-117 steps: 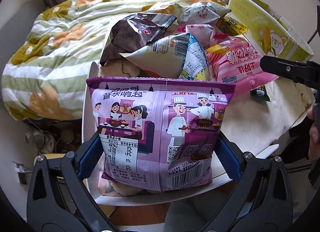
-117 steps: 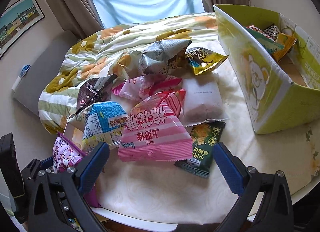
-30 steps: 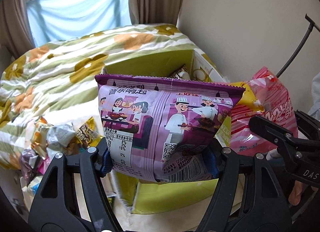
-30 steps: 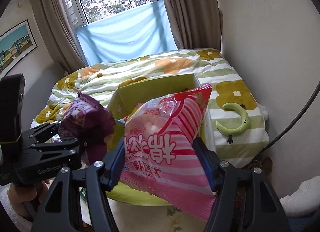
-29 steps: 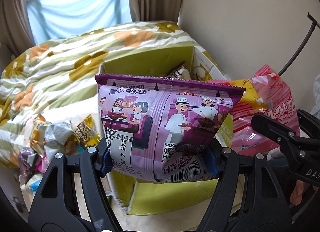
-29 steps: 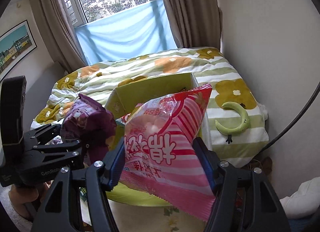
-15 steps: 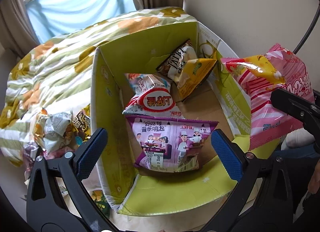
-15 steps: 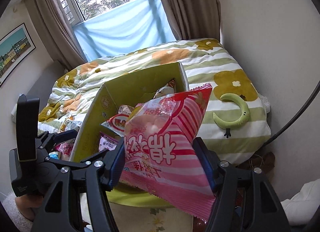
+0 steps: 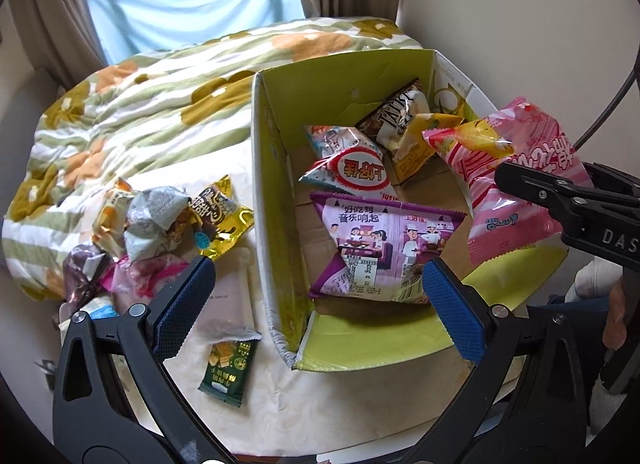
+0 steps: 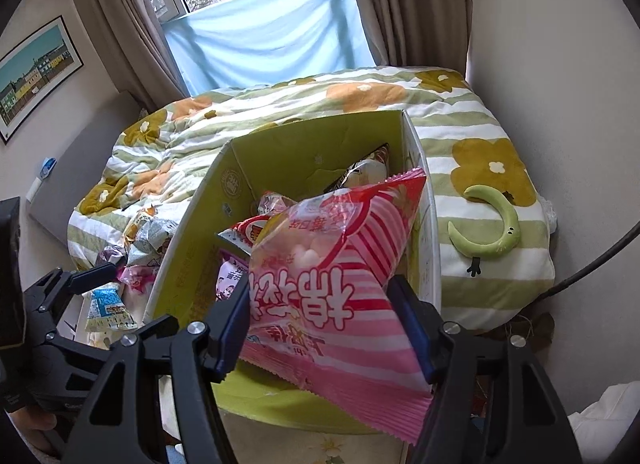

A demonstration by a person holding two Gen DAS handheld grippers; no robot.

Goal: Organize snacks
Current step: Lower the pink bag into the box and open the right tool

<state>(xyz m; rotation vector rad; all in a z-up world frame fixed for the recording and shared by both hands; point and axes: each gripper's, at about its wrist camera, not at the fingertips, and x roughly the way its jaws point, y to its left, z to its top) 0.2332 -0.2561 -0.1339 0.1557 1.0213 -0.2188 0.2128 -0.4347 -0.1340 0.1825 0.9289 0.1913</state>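
Note:
A green cardboard box (image 9: 276,191) stands open on the round table. The purple snack bag (image 9: 376,252) lies inside it near the front, with several other packets behind it. My left gripper (image 9: 316,300) is open and empty above the box's near left wall. My right gripper (image 10: 324,328) is shut on a pink striped bag (image 10: 336,296) and holds it over the box's (image 10: 200,223) right side; that bag also shows in the left wrist view (image 9: 520,191).
Several loose snack packets (image 9: 160,223) lie on the table left of the box, with a small green packet (image 9: 228,364) near the front edge. A flowered quilt (image 9: 140,103) covers the bed behind. A wall is to the right.
My left gripper opened and the purple bag dropped into the box; the gripper has since drawn back to the left. My right gripper moved closer over the box with the pink bag.

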